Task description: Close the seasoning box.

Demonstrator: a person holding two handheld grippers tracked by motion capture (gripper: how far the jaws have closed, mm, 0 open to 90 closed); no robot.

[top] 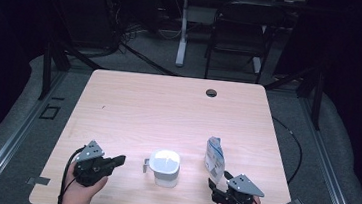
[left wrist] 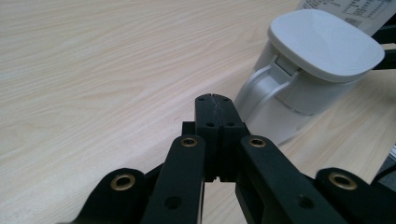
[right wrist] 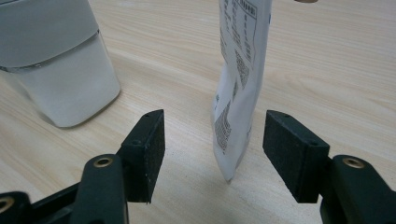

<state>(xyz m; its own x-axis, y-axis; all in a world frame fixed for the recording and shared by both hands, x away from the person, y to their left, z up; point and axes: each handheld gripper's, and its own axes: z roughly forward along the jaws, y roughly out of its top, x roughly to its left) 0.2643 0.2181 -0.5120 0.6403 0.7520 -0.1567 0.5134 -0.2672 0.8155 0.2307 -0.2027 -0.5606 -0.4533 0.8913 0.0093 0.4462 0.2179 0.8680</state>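
Right gripper view: right gripper (right wrist: 212, 140) jaws stand apart, upright white printed plastic pouch (right wrist: 238, 88) between them, untouched; left gripper (left wrist: 214, 100) is closed, empty, beside white lidded plastic jug (left wrist: 313, 70).

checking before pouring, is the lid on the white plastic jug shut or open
Shut: the white plastic jug has its pale grey lid lying flat across the rim.

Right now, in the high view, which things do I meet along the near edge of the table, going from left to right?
Left gripper → white lidded jug → white printed pouch → right gripper.
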